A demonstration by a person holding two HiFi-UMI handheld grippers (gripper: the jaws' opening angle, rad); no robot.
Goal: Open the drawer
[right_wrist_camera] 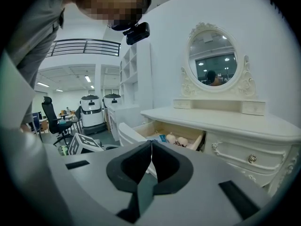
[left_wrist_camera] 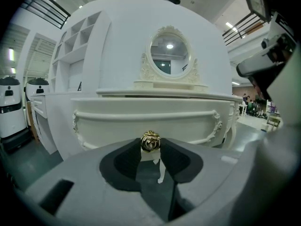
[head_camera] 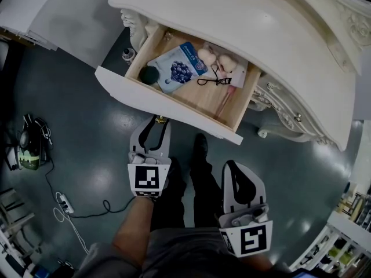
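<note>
The white dressing table's (head_camera: 243,33) left drawer (head_camera: 174,106) stands pulled far out, showing its wooden inside. In it lie a blue packet (head_camera: 179,67), a dark round thing (head_camera: 149,75), pale soft items (head_camera: 223,59) and a black cord (head_camera: 211,80). My left gripper (head_camera: 156,122) reaches the middle of the drawer front. In the left gripper view its jaws are shut on the gold knob (left_wrist_camera: 150,141). My right gripper (head_camera: 236,168) hangs lower right, apart from the table, its jaws shut on nothing (right_wrist_camera: 151,147).
The person's legs and a black shoe (head_camera: 200,146) stand right before the drawer. A power strip with cable (head_camera: 62,201) and a bag (head_camera: 29,146) lie on the dark floor at left. A closed drawer with a knob (right_wrist_camera: 252,159) sits right of the open one.
</note>
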